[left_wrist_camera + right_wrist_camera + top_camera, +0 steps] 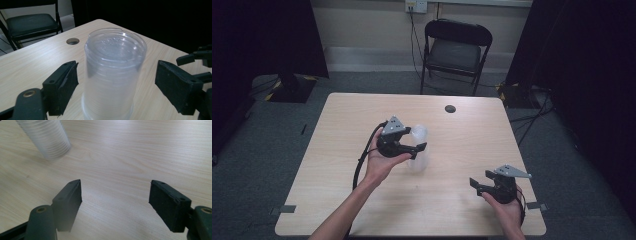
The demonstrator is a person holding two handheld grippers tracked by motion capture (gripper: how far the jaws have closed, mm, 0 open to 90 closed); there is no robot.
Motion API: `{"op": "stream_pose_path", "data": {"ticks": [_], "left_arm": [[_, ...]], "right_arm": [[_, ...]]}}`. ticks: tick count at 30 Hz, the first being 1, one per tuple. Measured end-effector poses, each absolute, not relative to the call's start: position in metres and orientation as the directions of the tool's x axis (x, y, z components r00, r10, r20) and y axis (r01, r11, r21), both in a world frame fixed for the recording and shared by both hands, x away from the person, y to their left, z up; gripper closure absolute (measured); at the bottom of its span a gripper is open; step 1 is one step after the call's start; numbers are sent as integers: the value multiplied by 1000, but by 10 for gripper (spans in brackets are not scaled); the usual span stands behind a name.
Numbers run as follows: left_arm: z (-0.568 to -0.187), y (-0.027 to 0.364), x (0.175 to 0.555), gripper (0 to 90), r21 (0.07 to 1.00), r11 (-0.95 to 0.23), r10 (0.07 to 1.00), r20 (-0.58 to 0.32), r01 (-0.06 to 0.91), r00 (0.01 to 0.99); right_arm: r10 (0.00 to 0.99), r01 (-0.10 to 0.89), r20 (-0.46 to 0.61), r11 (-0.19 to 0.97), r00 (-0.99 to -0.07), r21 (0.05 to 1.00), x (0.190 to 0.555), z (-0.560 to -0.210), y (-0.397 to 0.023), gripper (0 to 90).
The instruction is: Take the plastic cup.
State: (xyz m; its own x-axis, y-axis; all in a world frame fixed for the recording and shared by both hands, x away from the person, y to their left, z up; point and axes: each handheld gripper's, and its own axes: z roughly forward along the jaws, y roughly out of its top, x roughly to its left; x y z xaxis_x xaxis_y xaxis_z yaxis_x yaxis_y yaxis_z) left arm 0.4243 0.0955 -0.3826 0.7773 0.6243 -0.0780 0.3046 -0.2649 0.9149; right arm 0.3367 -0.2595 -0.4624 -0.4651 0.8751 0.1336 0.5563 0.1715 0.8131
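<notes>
A stack of clear plastic cups (418, 150) stands upside down near the middle of the wooden table (342, 200). My left gripper (416, 141) reaches in from the left, one black jaw on each side of the stack. In the left gripper view a gap shows between each pad and the cups (113, 75), so the left gripper (117, 67) is open around them. My right gripper (479, 181) rests near the front right of the table, pointing left. Its jaws stand wide open over bare wood (116, 187), and the cup stack (45, 137) is farther off at the upper left.
A round cable hole (450, 108) lies in the tabletop behind the cups. A black folding chair (455, 50) stands beyond the far edge. Dark curtains hang at both sides. The left gripper's cable (362, 160) loops across the table on the left.
</notes>
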Motion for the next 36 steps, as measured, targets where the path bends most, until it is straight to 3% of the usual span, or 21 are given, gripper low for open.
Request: {"op": "stream_pose_path", "data": {"ticks": [13,31,33,36], "left_arm": [[-399,89,435,276,909,-280,609,-80,309,789],[-414,83,442,237,892,-300,632,-80,338,770],[-414,83,441,292,895,-303,623,-75,329,779],[-413,82,440,306,894,-308,617,-72,324,783]], "right_arm": [[867,549,144,166,-477,819,335,-462,-261,266],[866,531,138,163,-481,832,331,-461,-264,266],[866,531,138,161,-480,832,331,-461,-264,266],[867,530,139,160,-479,833,331,-461,-264,266]]}}
